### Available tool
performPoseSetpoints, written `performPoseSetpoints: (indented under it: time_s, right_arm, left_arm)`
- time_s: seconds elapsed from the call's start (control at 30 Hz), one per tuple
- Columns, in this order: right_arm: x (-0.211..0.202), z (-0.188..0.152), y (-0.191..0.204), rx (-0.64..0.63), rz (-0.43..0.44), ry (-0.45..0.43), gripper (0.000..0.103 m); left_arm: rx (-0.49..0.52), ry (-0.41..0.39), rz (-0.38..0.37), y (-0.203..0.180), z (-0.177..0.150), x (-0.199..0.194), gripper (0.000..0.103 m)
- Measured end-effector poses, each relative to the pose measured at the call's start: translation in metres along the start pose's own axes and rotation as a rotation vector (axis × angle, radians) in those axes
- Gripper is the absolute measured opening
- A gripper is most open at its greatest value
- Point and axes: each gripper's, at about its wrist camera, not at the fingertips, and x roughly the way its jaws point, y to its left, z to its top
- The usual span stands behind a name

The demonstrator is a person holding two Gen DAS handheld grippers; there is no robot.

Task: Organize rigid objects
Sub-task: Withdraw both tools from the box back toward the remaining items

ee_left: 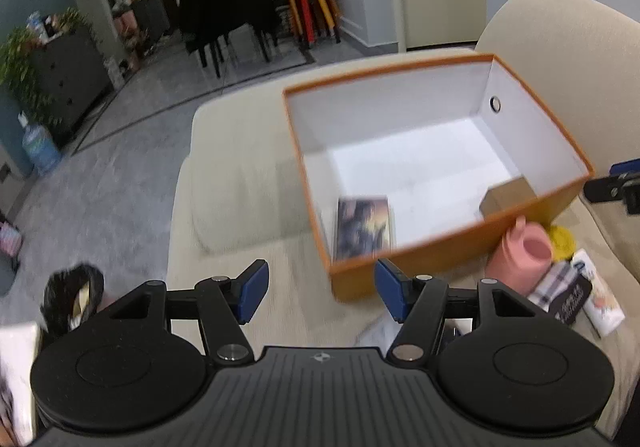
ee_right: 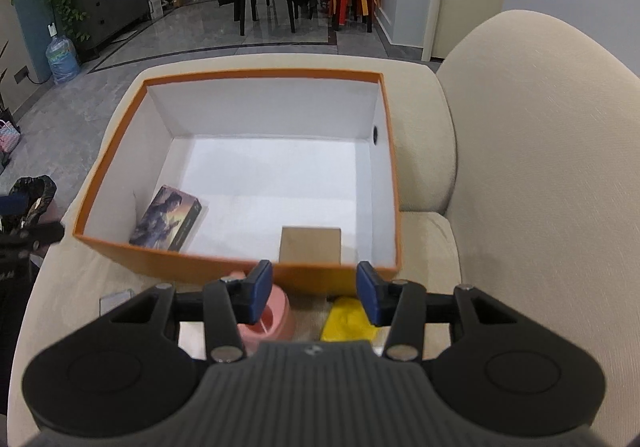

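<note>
An orange box with a white inside (ee_right: 236, 259) (ee_left: 444, 247) stands on the beige sofa. In it lie a picture-printed card box (ee_right: 168, 219) (ee_left: 362, 229) at the near left and a brown cardboard box (ee_right: 310, 243) (ee_left: 506, 197) at the near right. My left gripper (ee_left: 320, 293) is open and empty, in front of the box's near left corner. My right gripper (ee_right: 314, 297) is open and empty, just before the box's near wall, above a pink cup (ee_right: 272, 321) (ee_left: 520, 259) and a yellow object (ee_right: 346, 321) (ee_left: 562, 243).
Small packets and a dark carton (ee_left: 572, 297) lie on the sofa cushion (ee_left: 248, 207) beside the pink cup. The sofa back (ee_right: 540, 167) rises at the right. A black bag (ee_left: 74, 299) sits left of the sofa. Chairs and stools stand far off on the floor.
</note>
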Motion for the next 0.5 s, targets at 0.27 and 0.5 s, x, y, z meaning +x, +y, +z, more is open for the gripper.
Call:
performPoseSetpoints:
  time_s: [0.27,0.5]
  right_arm:
    - [-0.014,-0.032,-0.013,0.014,-0.006,0.018,0.047]
    - [-0.012,-0.067,-0.022,0.038,-0.004,0.063,0.047]
  left_arm:
    - [-0.138,0.028,-0.037,0.016,-0.058,-0.021,0.073]
    - [-0.200,0.073,-0.075,0.007,-0.107,-0.023,0.073]
